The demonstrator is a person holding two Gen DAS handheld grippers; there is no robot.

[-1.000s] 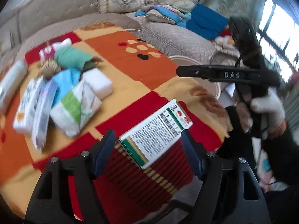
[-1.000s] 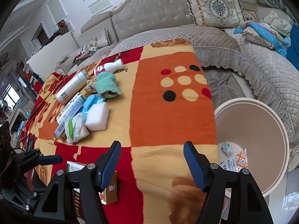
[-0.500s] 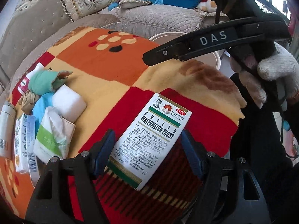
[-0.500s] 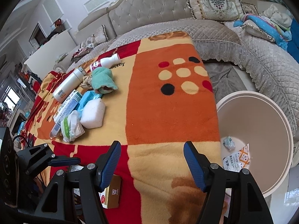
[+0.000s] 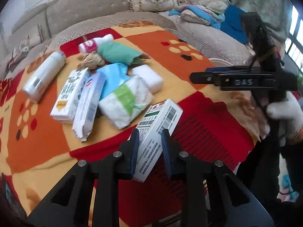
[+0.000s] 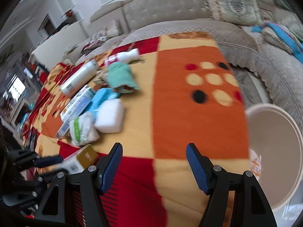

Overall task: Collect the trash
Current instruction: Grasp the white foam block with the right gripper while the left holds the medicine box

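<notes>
Progress: your left claw (image 5: 148, 147), spread around the white printed cardboard medicine box (image 5: 158, 130) half a second ago, now pinches it, tilted up off the red-and-orange blanket's near edge. Your right claw (image 6: 154, 165) hangs spread and empty. Next, I judge, carry it to the cream round bin (image 6: 295, 138) beyond the right edge.

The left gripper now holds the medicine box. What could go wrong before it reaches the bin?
1. The left gripper pinches the medicine box only near one end; it might twist or slip out.
2. The open right gripper hangs between box and trash bin; the two could collide.
</notes>
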